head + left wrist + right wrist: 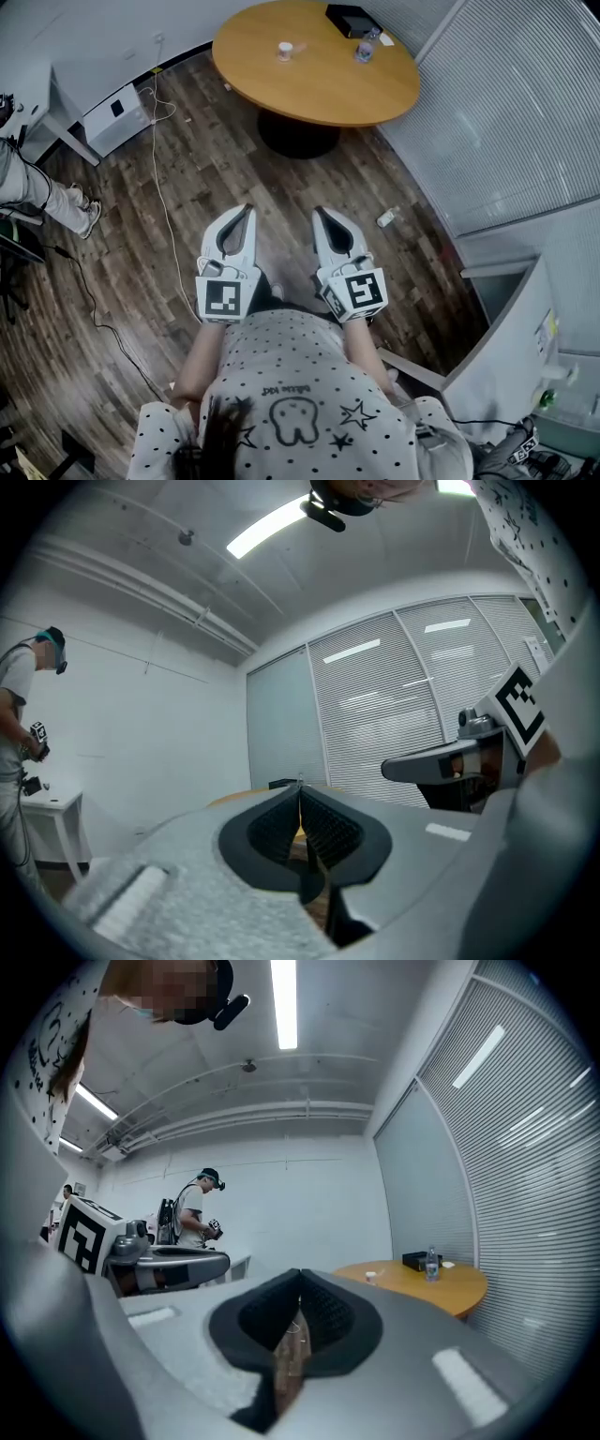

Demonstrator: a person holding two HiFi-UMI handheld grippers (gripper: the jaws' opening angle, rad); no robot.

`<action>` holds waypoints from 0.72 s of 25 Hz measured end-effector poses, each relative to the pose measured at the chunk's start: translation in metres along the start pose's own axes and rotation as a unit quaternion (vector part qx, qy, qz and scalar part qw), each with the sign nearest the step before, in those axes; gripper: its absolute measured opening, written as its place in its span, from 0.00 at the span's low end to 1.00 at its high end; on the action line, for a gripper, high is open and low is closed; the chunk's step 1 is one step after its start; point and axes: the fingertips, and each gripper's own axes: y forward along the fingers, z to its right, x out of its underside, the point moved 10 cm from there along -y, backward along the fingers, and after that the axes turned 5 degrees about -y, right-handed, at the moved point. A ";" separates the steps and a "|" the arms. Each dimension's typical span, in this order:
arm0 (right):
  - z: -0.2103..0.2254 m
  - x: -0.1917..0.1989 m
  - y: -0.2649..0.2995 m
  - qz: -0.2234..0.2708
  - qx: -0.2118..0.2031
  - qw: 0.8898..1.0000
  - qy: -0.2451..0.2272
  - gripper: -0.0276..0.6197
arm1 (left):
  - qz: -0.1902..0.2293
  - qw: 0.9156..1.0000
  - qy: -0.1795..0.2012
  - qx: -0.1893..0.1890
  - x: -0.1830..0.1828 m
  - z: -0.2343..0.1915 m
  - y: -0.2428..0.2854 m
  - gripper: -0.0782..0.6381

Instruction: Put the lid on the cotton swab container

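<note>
A small white container [285, 51] stands on the round wooden table [319, 89] far ahead of me; it also shows as a tiny white cup [371, 1277] in the right gripper view. I cannot make out a separate lid at this distance. My left gripper [248, 208] and right gripper [319, 212] are held side by side close to my chest, over the wooden floor and well short of the table. Both are shut with nothing between the jaws, the ribbed pads meeting at the tips in the left gripper view [300, 786] and the right gripper view [300, 1275].
On the table stand a water bottle [365, 49] and a black box [349, 19]. A white cable [164, 206] runs over the floor at left and a small scrap [387, 217] lies at right. Another person [197, 1213] stands by a white desk [56, 103]. Blinds [506, 103] line the right.
</note>
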 end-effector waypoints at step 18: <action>0.020 0.004 0.091 0.002 -0.009 0.999 0.035 0.05 | -0.015 0.999 -0.014 0.029 0.008 -0.070 0.065 0.13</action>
